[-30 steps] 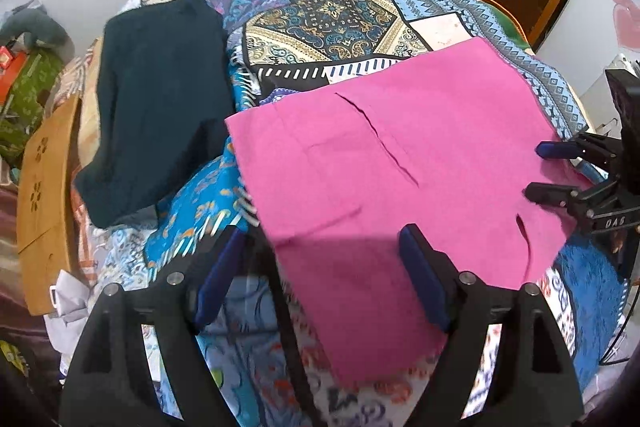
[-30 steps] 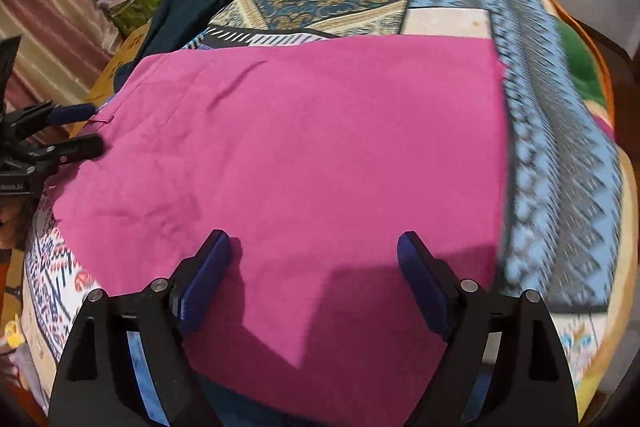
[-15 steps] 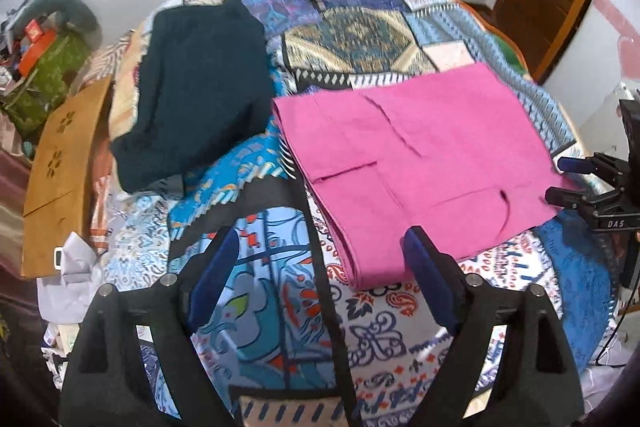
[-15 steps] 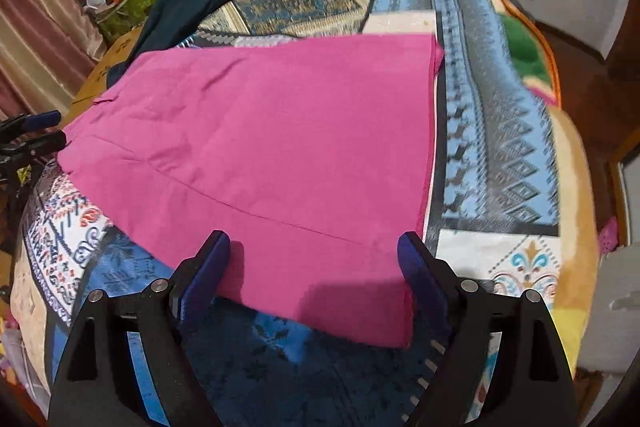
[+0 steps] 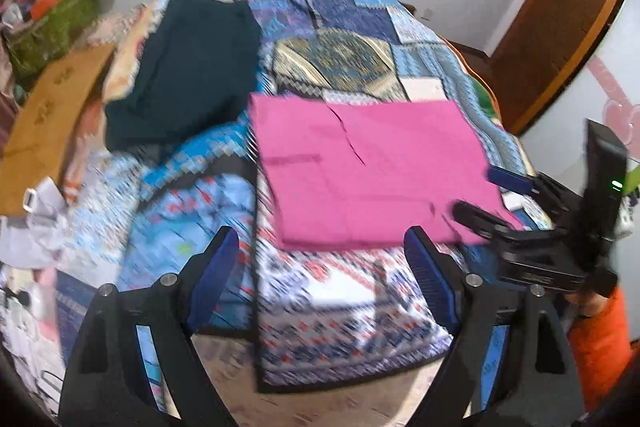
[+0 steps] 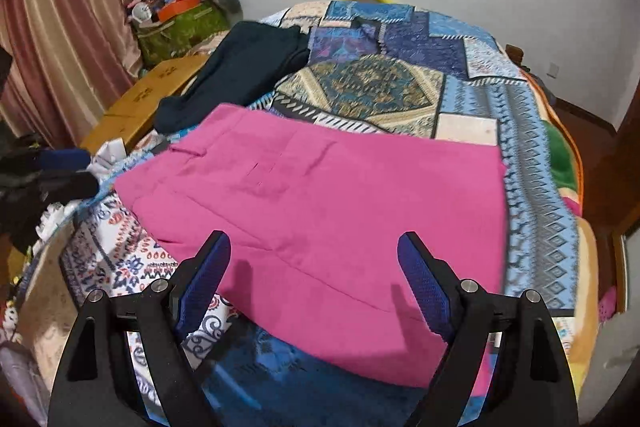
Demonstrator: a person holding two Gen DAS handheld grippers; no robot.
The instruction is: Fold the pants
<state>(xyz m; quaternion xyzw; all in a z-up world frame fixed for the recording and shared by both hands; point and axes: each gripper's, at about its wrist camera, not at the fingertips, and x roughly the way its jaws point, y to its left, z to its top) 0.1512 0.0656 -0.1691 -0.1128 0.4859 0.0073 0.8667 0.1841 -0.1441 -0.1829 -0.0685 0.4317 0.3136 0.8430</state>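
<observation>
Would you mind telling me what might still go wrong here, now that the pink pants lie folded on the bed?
1. The pink pants reach the near edge of the patterned bedspread; a nudge there might slide them off.
2. The right gripper and left gripper both hang open over that near edge, so a finger could snag the top layer and undo the fold.
3. The dark garment lies close beside the pants and could get dragged along.

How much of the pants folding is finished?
Mostly done, it seems. The pink pants lie flat on the patchwork bedspread as a neat folded rectangle. Nothing is in hand: the left gripper and right gripper are both open and empty, above the bed. One more fold might remain, or just putting them by the dark garment.
</observation>
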